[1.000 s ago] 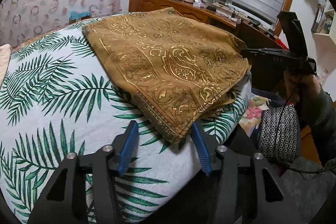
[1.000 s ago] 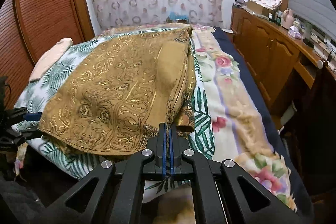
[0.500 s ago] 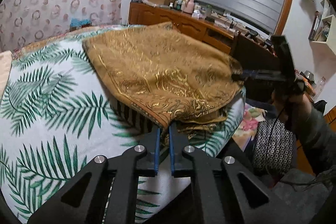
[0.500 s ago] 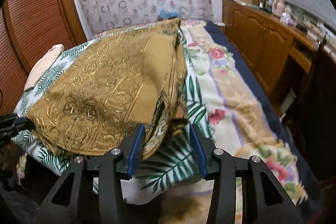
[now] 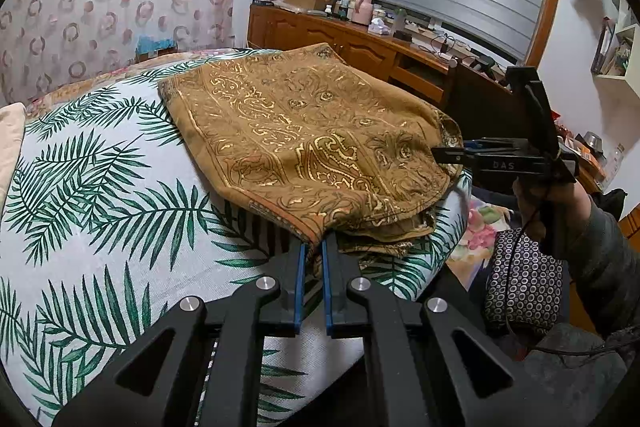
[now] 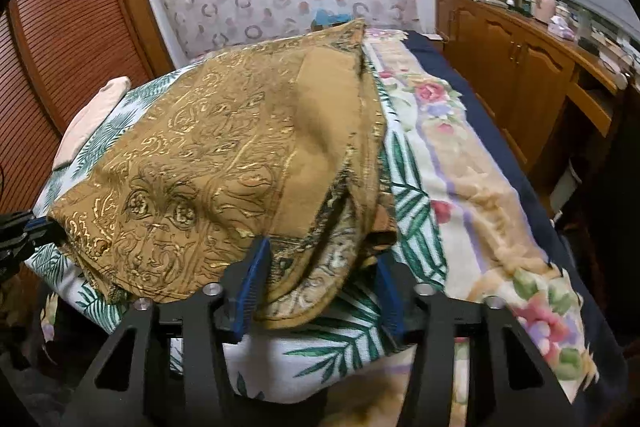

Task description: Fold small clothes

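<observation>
The cloth (image 5: pixel 304 143) is mustard brown with gold paisley print. The bedspread (image 5: pixel 100 211) is white with green palm leaves; the blanket (image 6: pixel 472 187) is floral cream.

A brown gold-patterned garment (image 5: pixel 312 143) lies folded, seemingly in 2 or more layers, on the palm-leaf bedspread (image 5: pixel 100 195).

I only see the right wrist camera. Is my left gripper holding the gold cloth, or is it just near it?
Observer: It is holding it. In the left wrist view the left gripper has its jaws shut on the near corner of the gold cloth.
Operator: What's down beside the bed on that side? I can't see there.
Observer: A dark dotted fabric thing sits low beside the bed, under the hand that holds the right gripper.
</observation>
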Tool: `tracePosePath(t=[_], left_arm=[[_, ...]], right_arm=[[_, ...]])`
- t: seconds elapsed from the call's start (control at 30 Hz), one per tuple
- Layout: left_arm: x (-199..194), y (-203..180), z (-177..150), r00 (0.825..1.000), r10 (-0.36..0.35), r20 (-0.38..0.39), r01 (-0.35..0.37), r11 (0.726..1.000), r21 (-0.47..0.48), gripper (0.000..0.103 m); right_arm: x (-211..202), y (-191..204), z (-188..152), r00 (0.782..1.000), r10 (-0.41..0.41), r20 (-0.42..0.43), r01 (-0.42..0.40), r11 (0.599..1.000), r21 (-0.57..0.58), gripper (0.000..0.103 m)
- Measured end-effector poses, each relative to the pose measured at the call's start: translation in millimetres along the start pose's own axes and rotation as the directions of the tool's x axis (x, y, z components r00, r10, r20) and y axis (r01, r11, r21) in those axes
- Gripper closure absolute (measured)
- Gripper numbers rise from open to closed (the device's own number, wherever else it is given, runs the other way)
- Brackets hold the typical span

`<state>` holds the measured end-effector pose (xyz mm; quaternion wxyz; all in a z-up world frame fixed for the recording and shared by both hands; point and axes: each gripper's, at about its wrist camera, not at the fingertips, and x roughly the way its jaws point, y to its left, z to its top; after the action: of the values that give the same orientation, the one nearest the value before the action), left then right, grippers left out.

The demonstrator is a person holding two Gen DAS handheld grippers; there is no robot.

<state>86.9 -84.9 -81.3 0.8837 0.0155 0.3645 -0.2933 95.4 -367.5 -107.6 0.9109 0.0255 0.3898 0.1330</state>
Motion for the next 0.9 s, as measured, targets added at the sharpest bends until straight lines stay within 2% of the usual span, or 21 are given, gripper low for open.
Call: tracePosePath(t=[0.03, 0.1, 0.2, 0.3, 0.5, 0.73, 0.9], left_arm=[[0, 0, 0, 1.0, 0.0, 0.0, 0.0, 1.0, 0.0, 0.095], [0, 0, 0, 1.0, -0.001, 0.001, 0.001, 1.0, 0.001, 0.095], [-4, -3, 2, 1.0, 0.002, 0.012, -0.002, 1.0, 0.008, 0.095], [-9, -4, 6, 1.0, 0.013, 0.021, -0.014, 1.0, 0.007, 0.095], [-30, 1, 35, 0.995, -0.002, 0.103, 0.003, 1.0, -0.011, 0.095], [-28, 28, 97, 0.981, 0.046, 0.188, -0.043, 0.999, -0.017, 0.095], [-12, 52, 130, 0.976, 0.08, 0.203, -0.073, 0.996, -0.042, 0.095]], right_arm=[[1, 0, 0, 1.0, 0.008, -0.001, -0.008, 1.0, -0.001, 0.064], [4, 0, 1, 1.0, 0.03, -0.006, -0.03, 1.0, -0.007, 0.083], [4, 0, 0, 0.999, 0.043, -0.007, -0.043, 0.999, -0.014, 0.092], [-5, -2, 1, 0.997, 0.068, 0.023, -0.068, 0.998, -0.016, 0.095], [-31, -13, 16, 0.985, 0.135, 0.105, -0.135, 0.991, -0.012, 0.096], [-45, -22, 75, 0.958, 0.201, 0.205, -0.204, 0.979, -0.003, 0.097], [-31, -18, 103, 0.951, 0.188, 0.245, -0.188, 0.982, -0.026, 0.097]])
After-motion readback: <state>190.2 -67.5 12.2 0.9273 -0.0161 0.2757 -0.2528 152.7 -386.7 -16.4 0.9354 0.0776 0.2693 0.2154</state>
